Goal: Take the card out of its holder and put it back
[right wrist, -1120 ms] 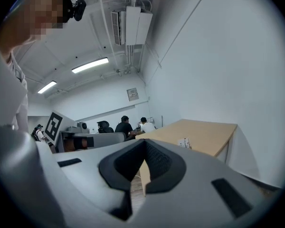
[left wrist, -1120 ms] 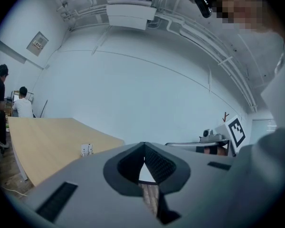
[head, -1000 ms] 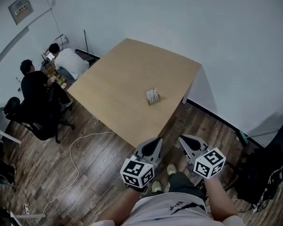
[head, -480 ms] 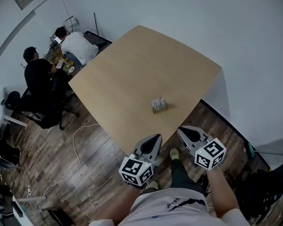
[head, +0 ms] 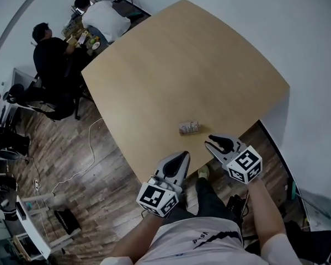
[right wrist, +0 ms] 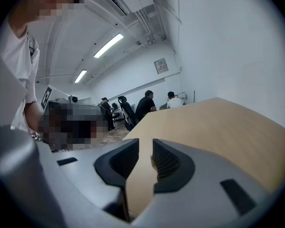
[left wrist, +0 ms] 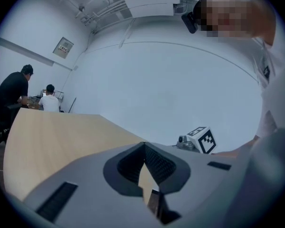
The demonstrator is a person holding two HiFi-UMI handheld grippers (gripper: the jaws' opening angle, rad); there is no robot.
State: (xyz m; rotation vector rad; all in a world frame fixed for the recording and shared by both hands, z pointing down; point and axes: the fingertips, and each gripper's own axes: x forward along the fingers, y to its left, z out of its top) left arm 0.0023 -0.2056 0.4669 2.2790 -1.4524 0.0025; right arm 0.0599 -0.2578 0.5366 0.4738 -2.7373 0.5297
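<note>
A small card holder (head: 190,127) with a card in it stands near the front edge of the light wooden table (head: 171,76). My left gripper (head: 182,156) hangs just off the table's edge, below and left of the holder, with its jaws shut and empty; in the left gripper view its tips (left wrist: 144,146) meet. My right gripper (head: 214,143) is at the table's edge, just right of and below the holder. Its jaws are opening, and the right gripper view shows only bare table in the gap of the right gripper (right wrist: 145,149).
Two people (head: 55,48) sit at a desk beyond the table's far left corner, with office chairs beside them. A white cable (head: 83,164) trails over the wooden floor at left. A white wall runs behind the table. The right gripper's marker cube (left wrist: 202,139) shows in the left gripper view.
The view has closed in on the table, so the holder now lies just ahead of both grippers. The right gripper's jaws have parted. The left gripper stays shut.
</note>
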